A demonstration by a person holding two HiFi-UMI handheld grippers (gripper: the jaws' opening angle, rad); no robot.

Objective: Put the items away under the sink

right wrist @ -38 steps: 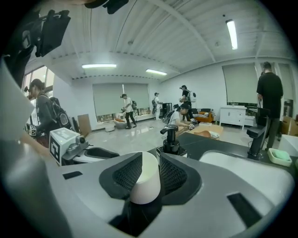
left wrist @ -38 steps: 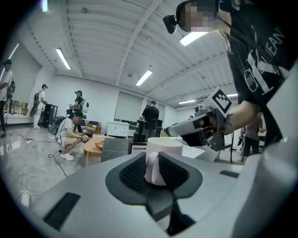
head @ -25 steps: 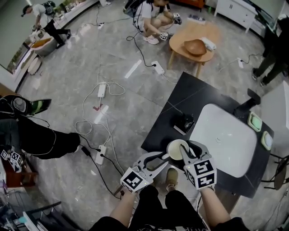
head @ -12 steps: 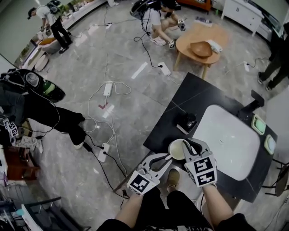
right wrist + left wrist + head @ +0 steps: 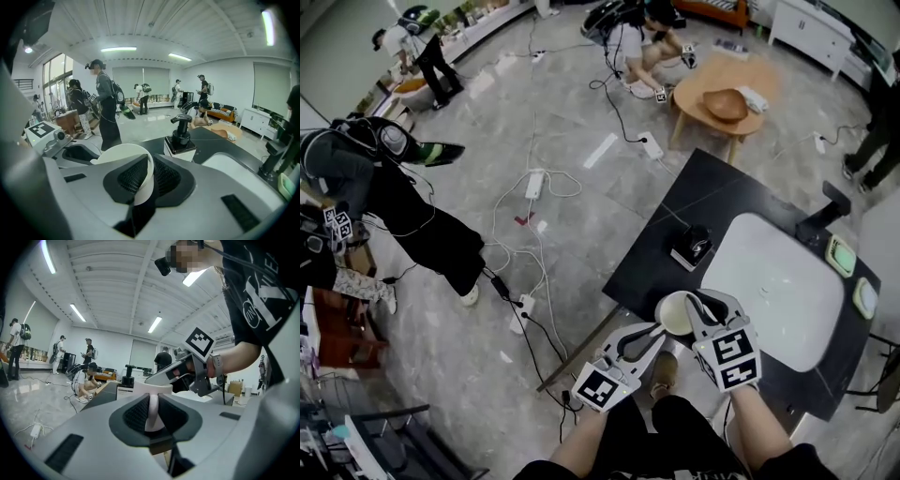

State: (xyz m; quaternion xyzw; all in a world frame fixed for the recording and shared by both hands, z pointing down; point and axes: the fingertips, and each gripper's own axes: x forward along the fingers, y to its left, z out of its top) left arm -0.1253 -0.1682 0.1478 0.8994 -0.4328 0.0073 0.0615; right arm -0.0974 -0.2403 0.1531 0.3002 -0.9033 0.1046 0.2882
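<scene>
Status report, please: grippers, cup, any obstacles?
Both jaws just closed on the white mug: left gripper on its handle, right gripper on its rim. Mug at the counter edge, beside the sink. Soap dispenser close behind.

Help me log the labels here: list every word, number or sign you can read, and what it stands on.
"K": large white letter on the shirt; the letters beside it are cut off and unreadable.
Left cube, right cube: square black-and-white codes, no words.
Dispenser: label too blurred to read.
Nothing else is legible.
</scene>
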